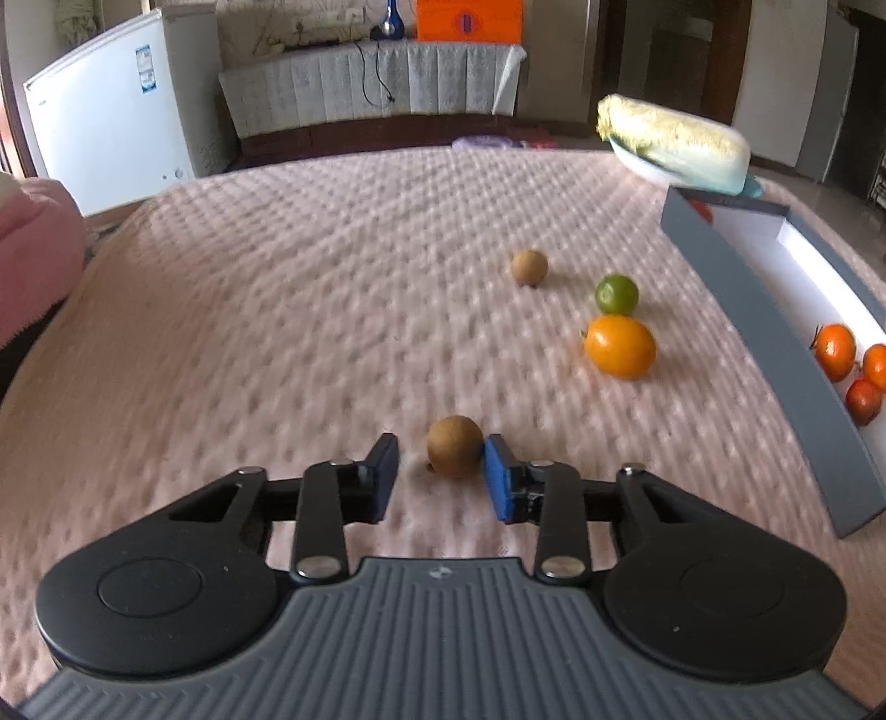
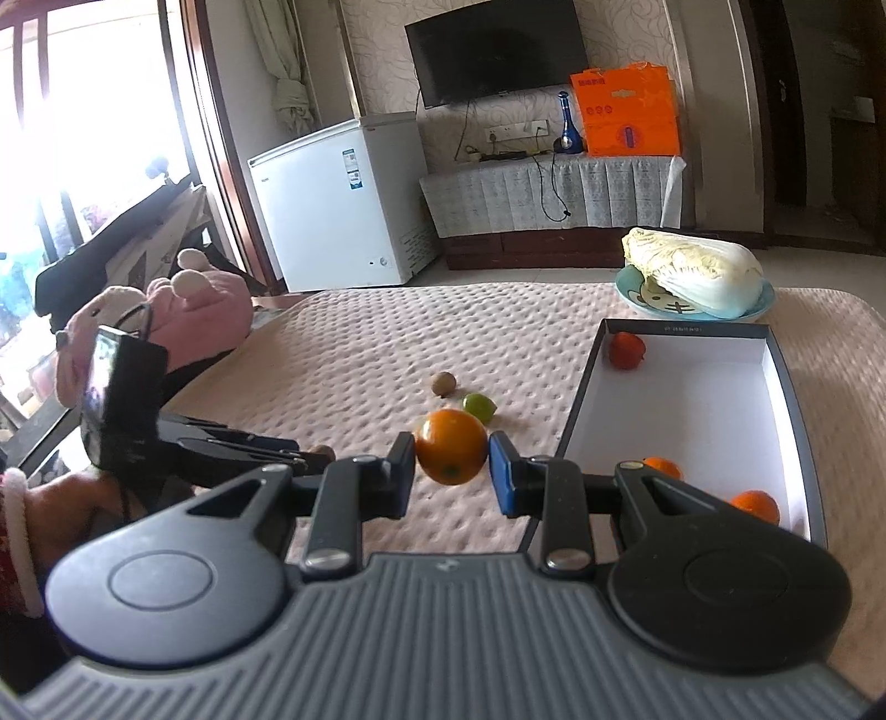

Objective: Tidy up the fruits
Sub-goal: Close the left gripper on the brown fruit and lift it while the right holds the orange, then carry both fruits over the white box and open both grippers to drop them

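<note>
On the pink quilted bed [image 1: 310, 288], the left hand-held gripper [image 1: 441, 476] stands open around a brown fruit [image 1: 454, 446], one pad touching it, while the right hand-held gripper [image 2: 451, 476] is closed on an orange fruit [image 2: 451, 454]. Next, I think, the orange goes into the grey box [image 2: 692, 410] beside it, where small oranges already lie. Behind are a white freezer [image 2: 338, 205] and a television [image 2: 495, 52].

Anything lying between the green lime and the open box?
No. In the right wrist view only bare pink bedspread lies between the lime and the box.
</note>
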`<state>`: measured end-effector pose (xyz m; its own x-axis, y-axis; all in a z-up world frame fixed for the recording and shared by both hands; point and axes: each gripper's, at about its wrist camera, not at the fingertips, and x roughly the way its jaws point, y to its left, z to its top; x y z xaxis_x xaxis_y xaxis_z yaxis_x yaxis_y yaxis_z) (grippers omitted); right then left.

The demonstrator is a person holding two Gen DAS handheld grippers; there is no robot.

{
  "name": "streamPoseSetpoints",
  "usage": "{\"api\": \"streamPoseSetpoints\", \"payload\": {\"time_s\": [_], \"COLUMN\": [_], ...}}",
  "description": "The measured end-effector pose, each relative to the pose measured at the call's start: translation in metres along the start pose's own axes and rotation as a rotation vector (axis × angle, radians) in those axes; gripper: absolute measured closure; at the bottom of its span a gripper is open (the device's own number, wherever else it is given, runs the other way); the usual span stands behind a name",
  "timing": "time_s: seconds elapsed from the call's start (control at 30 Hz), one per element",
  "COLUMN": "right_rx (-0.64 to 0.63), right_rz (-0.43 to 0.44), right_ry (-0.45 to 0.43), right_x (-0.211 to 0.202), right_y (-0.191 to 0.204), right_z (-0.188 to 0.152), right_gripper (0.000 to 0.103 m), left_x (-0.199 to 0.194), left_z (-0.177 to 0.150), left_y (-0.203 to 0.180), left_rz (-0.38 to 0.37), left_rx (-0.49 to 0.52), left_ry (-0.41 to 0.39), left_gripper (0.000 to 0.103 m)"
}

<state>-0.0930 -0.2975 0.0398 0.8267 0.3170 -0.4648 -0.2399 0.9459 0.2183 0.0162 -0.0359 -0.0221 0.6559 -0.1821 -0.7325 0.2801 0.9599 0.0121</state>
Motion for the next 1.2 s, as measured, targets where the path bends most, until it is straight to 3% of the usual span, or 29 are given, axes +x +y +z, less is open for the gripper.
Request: {"api": "streamPoseSetpoints", "payload": {"time_s": [0.13, 0.57, 0.9, 1.2], "right_rx": [0.005, 0.034, 0.045, 0.056], "right_rz": [-0.017, -0.061, -0.084, -0.111], "right_ry": [-0.002, -0.009, 0.006, -0.002], "right_x": [0.001, -0.002, -0.002, -0.008], "right_y": [-0.003, -0.011, -0.018, -0.026], "right_z": [-0.001, -0.003, -0.006, -0.008], "right_gripper": [0.071, 0.071, 0.071, 0.071], "left_x": [0.003, -0.020, -0.022, -0.021], "left_z": [-0.002, 0.010, 0.017, 0.017], "left_y": [-0.013, -0.029, -0.068, -0.080], "left_rz": [0.021, 0.010, -0.026, -0.033], "left_rx": [0.062, -0.010, 0.023, 0.038], "left_ry": [-0.015, -0.075, -0.091, -0.093], "left_gripper": [0.073, 0.074, 0.073, 0.073]}}
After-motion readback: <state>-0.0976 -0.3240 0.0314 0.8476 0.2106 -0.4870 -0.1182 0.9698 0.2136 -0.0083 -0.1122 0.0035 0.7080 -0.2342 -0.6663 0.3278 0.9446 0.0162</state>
